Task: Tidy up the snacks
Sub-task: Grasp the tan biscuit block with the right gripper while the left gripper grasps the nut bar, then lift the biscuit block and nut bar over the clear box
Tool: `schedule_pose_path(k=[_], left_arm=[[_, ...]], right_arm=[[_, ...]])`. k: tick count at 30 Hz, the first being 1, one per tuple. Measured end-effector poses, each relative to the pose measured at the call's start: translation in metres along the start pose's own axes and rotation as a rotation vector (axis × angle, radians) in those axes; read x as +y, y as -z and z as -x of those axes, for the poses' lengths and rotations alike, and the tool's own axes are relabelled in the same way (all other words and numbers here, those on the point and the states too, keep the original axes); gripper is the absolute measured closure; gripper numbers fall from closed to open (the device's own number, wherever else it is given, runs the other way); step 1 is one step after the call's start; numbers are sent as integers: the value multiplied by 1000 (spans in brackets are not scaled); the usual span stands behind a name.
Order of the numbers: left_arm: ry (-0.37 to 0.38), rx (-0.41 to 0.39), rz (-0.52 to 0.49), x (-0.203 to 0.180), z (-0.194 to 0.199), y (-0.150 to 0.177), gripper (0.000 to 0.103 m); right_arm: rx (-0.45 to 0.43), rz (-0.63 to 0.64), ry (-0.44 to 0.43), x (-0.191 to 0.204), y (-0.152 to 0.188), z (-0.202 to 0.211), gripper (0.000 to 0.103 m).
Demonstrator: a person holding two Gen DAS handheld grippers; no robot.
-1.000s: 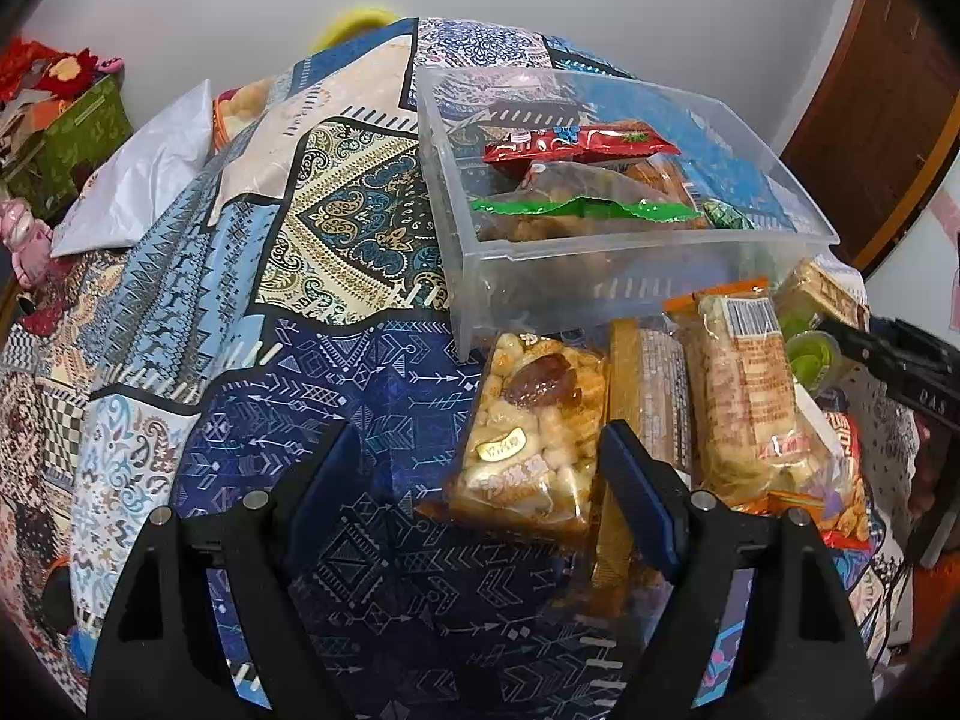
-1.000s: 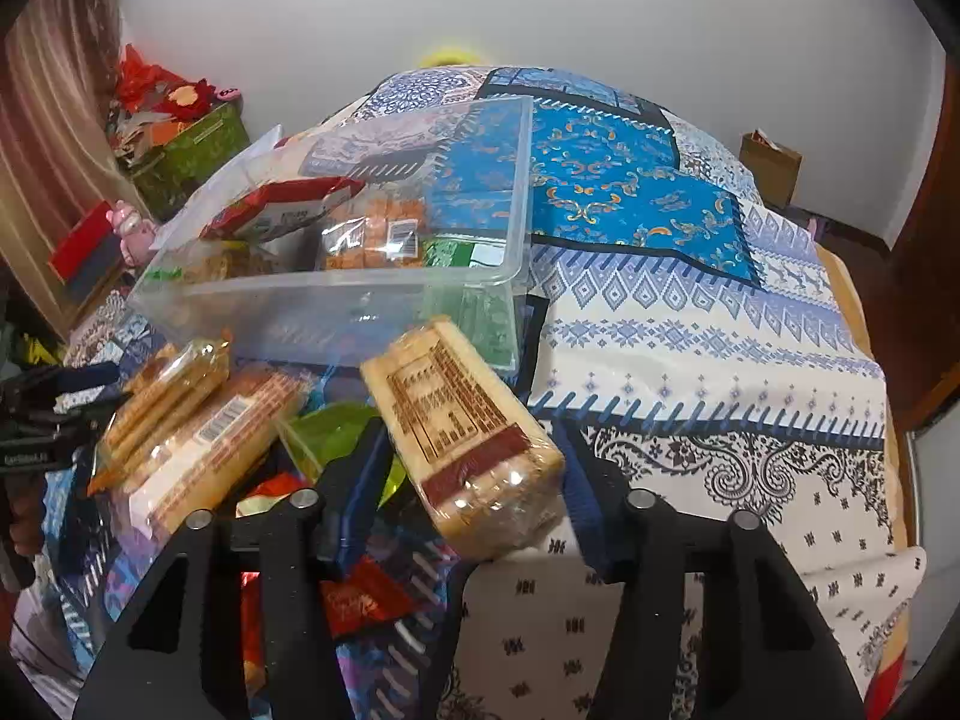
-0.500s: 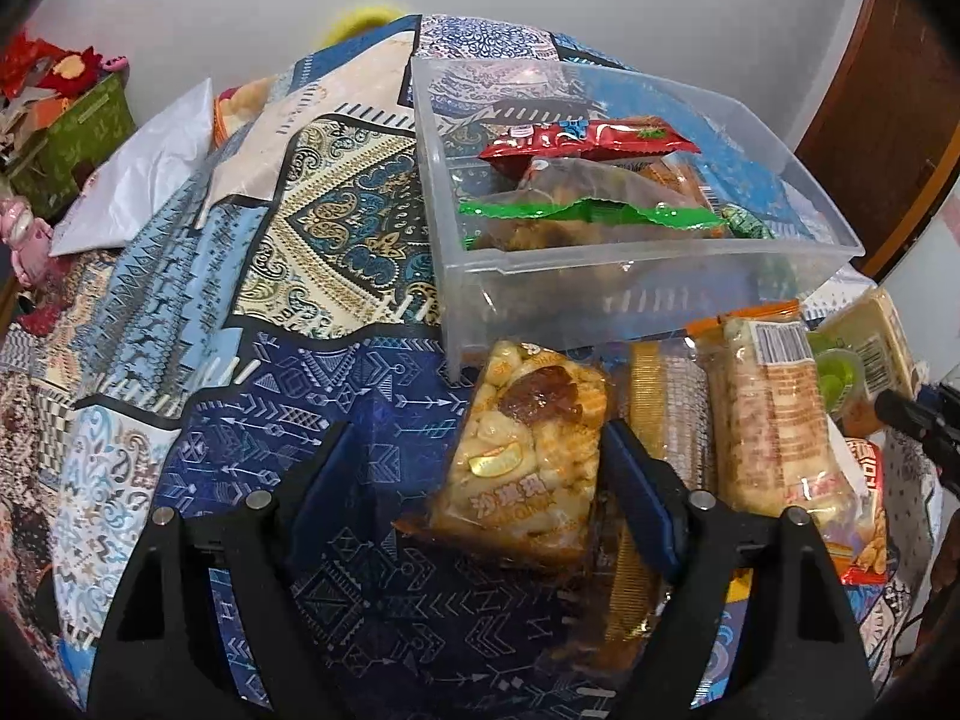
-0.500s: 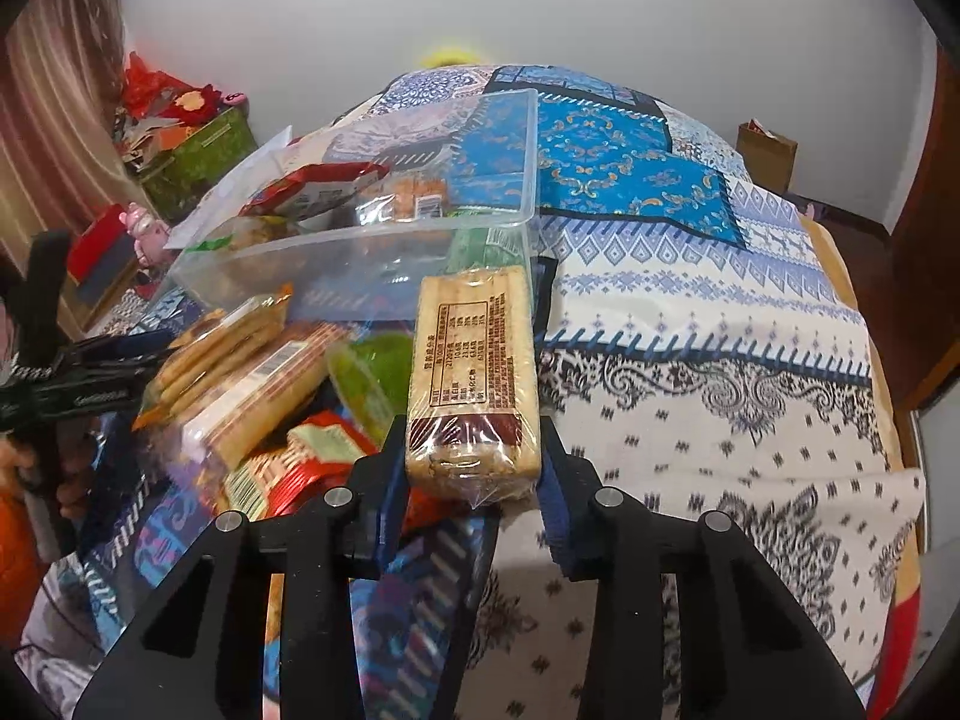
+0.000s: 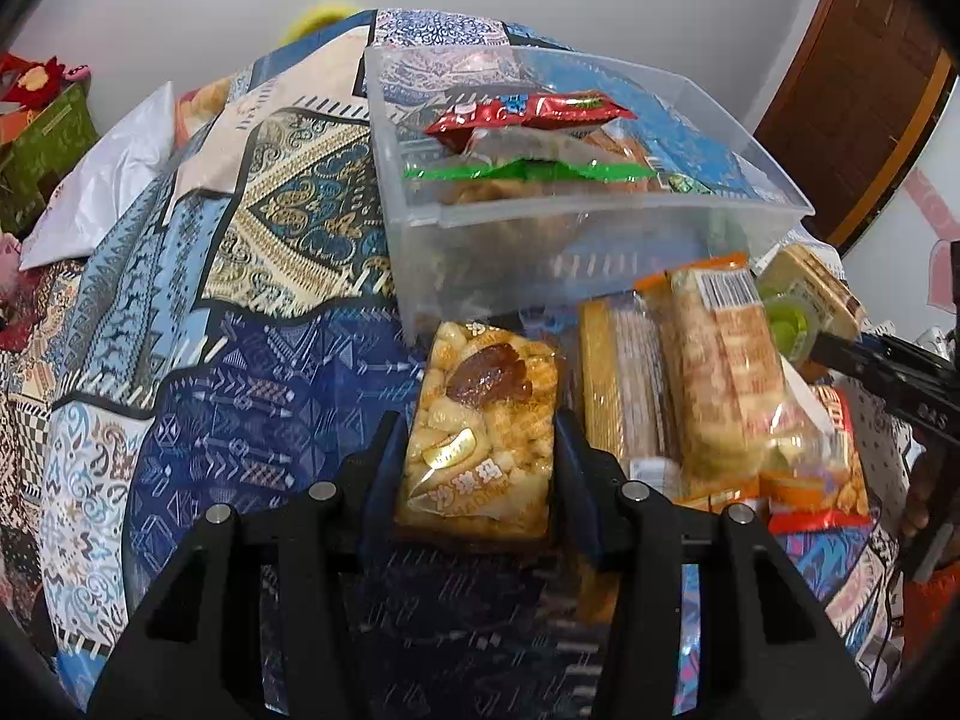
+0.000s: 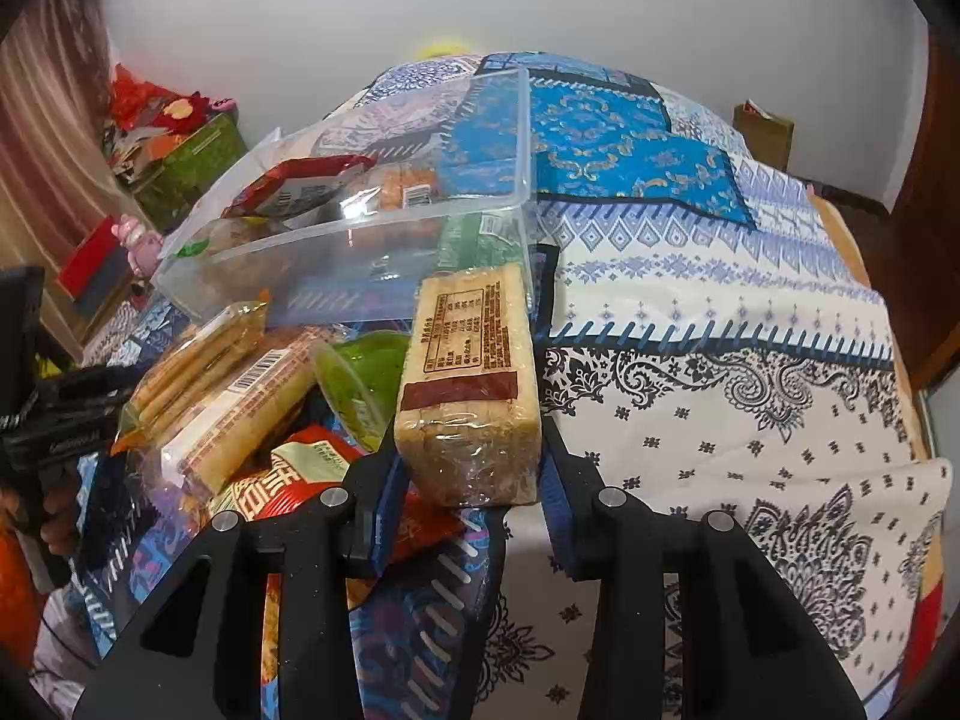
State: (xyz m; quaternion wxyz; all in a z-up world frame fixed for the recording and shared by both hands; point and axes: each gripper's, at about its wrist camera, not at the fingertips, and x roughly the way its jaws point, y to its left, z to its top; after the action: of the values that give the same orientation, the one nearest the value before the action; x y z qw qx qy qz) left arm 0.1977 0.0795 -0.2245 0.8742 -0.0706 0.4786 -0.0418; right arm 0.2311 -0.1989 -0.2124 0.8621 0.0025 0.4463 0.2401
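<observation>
My left gripper (image 5: 477, 450) is closing its jaws on a golden puffed-grain snack pack (image 5: 486, 378), and both pads touch its sides. The pack lies on the blue bedcover just in front of the clear plastic bin (image 5: 600, 252). The bin holds a red packet (image 5: 528, 111) and a green-edged packet (image 5: 528, 171). My right gripper (image 6: 469, 462) is shut on a tan biscuit pack (image 6: 474, 360), held lengthwise near the bin's (image 6: 360, 264) right corner. Left of that pack lie a long cracker pack (image 6: 234, 402), a green jelly cup (image 6: 360, 378) and a red packet (image 6: 288, 480).
A wafer pack (image 5: 618, 384) and a cracker pack (image 5: 726, 372) lie right of my left gripper. A white bag (image 5: 102, 180) and a green box (image 5: 42, 150) sit far left. A wooden door (image 5: 852, 90) stands at right. The white patterned cover (image 6: 720, 420) spreads to the right.
The left jaws have closed in from wide apart onto the puffed-grain pack. The right jaws have closed on the biscuit pack, which turned from slanted to straight between them.
</observation>
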Motion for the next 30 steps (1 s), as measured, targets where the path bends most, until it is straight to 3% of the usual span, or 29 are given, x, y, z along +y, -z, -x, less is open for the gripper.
schedule_pose_path(k=[7,14,22,30], left_arm=[[-57,33,11,2,-5,9,55],[-65,0,41,-1,10,17,58],[-69,-101,32,-10,58,13,58],[-45,-221,26,-18,100,-12,58]], right_arm=[[-35,-25,1,-1,4,11,68],[-86,-32,17,-1,4,32,69],[-150,-18,22,4,-1,59,69],[-244,2,5,19,-19,84,69]])
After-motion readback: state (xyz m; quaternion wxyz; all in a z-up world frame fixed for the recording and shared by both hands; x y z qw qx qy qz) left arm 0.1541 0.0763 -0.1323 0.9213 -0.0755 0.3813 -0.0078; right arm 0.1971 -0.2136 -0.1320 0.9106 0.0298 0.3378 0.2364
